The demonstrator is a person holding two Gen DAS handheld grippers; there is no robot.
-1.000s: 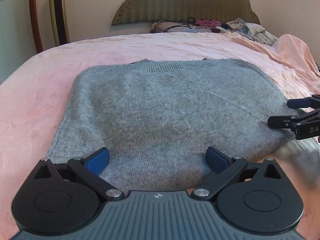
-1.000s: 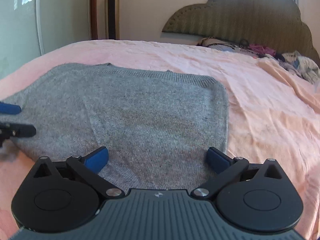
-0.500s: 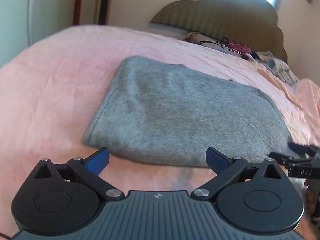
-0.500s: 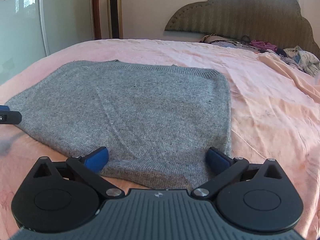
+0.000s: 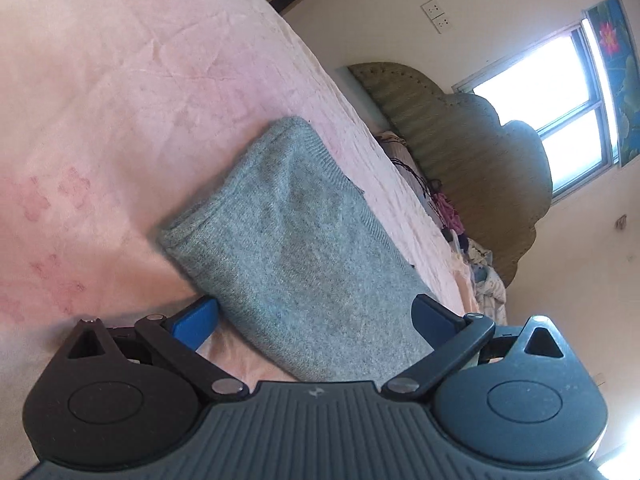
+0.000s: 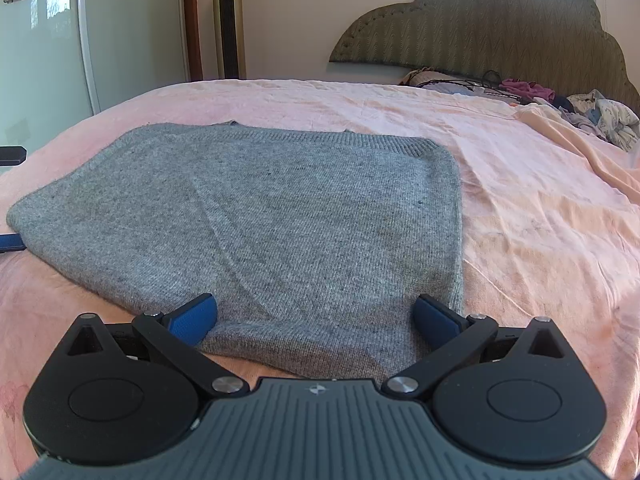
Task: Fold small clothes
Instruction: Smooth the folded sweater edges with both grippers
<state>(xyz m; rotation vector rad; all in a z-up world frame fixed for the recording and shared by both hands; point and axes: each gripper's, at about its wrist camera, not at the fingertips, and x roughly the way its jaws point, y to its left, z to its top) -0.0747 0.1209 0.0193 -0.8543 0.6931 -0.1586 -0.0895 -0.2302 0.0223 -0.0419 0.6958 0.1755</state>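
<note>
A grey knit sweater point(image 6: 280, 216) lies folded flat on the pink bed sheet point(image 6: 540, 216). My right gripper point(image 6: 316, 320) is open, its blue pads point(image 6: 192, 318) over the sweater's near edge, holding nothing. My left gripper point(image 5: 316, 320) is open and rolled to one side at the sweater's left end point(image 5: 296, 240), holding nothing. The left gripper's fingertips point(image 6: 12, 240) show at the far left edge of the right wrist view, beside the sweater's left corner.
A padded headboard point(image 6: 500, 32) stands at the far end with a heap of loose clothes and cables point(image 6: 580, 112) below it. A tower fan point(image 6: 229, 20) and a wardrobe door point(image 6: 40, 40) stand left of the bed. A window point(image 5: 560, 84) is behind the headboard.
My left gripper has swung left off the sweater and rolled sideways at its left end. My right gripper has drawn back to the sweater's near edge. Both stay open.
</note>
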